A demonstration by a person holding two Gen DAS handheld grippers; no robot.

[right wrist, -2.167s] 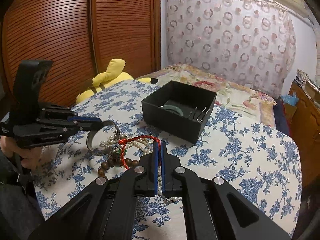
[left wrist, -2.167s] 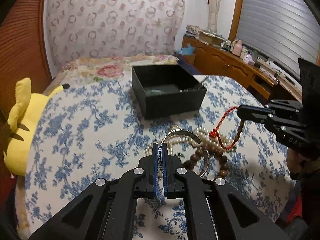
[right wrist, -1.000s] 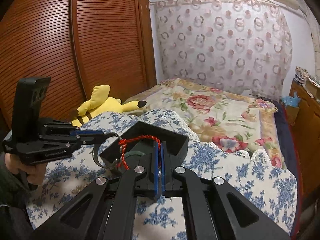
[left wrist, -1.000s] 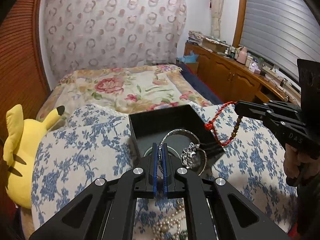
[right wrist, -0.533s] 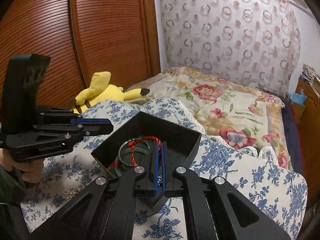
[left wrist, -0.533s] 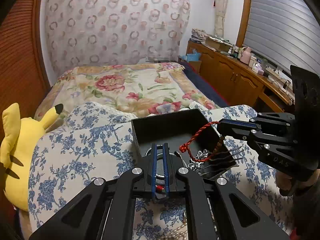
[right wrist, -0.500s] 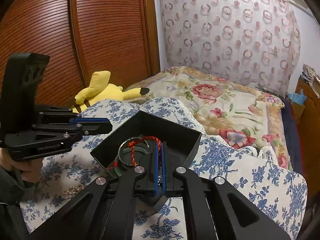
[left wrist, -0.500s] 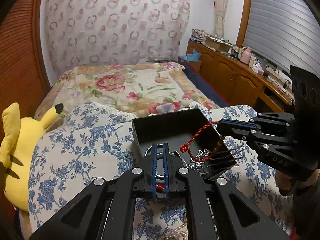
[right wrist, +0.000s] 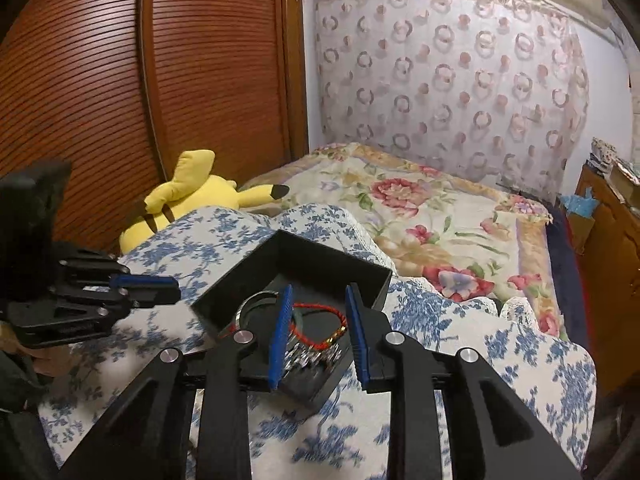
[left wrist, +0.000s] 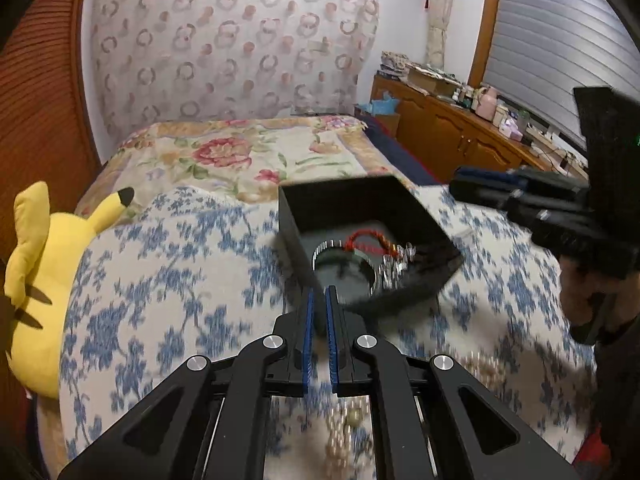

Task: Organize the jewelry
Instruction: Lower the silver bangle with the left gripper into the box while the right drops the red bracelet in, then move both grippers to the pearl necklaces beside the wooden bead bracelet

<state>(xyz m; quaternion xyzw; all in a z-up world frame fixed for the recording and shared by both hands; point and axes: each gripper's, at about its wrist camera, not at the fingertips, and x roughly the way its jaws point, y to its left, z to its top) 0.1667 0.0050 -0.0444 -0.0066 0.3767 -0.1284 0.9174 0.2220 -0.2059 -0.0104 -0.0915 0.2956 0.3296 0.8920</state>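
On the floral bedspread [left wrist: 168, 272], yellow plush [left wrist: 36, 280] nearby, right hand-held gripper [right wrist: 318, 334] just opened empty, left [left wrist: 318, 312] nearly closed.

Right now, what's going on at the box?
A person is sorting jewelry into the black box on the blue floral cloth. The right claw has just been opening above the box, with nothing between its fingers; the red cord bracelet lies inside, beside a silver bangle. The left claw is shut and empty, just short of the box. Pearls wait on the cloth.
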